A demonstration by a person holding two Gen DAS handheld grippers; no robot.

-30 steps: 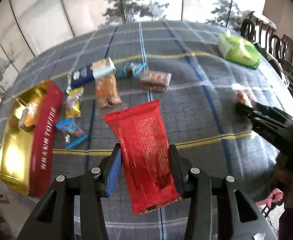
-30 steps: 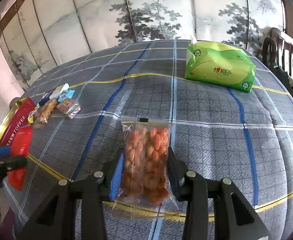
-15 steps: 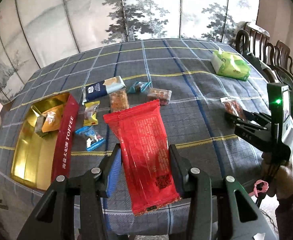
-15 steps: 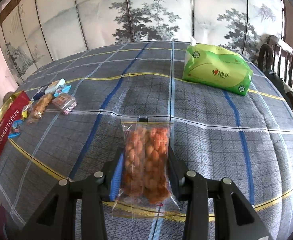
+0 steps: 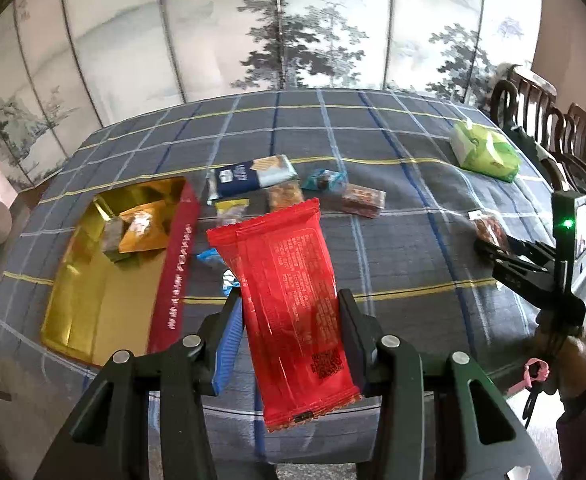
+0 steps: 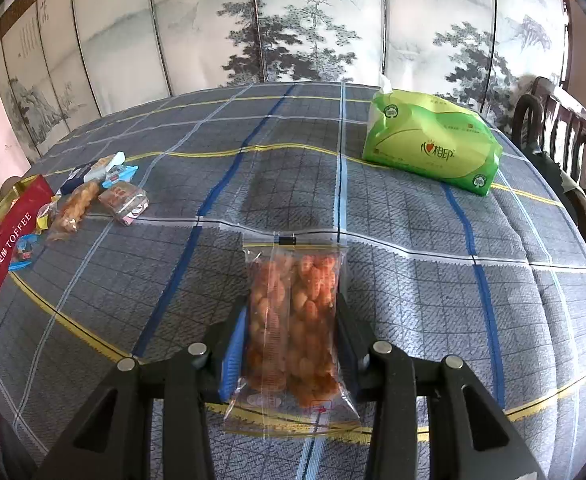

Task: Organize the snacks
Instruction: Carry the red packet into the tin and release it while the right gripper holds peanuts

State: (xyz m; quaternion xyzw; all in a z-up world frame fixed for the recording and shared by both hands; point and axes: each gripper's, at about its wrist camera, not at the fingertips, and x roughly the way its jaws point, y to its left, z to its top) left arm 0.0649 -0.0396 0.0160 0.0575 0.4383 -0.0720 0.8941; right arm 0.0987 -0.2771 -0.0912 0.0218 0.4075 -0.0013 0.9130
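left gripper clamps a red wrapper, right gripper pinches a clear peanut bag, both likely bound for the far-left toffee tin

the left tongs, clamped on the red packet, sit higher and farther back from the table than a second ago, so more of the table shows beneath them. in the right wrist view the red packet and left tongs are gone from the left edge, and the toffee tin shows uncovered.
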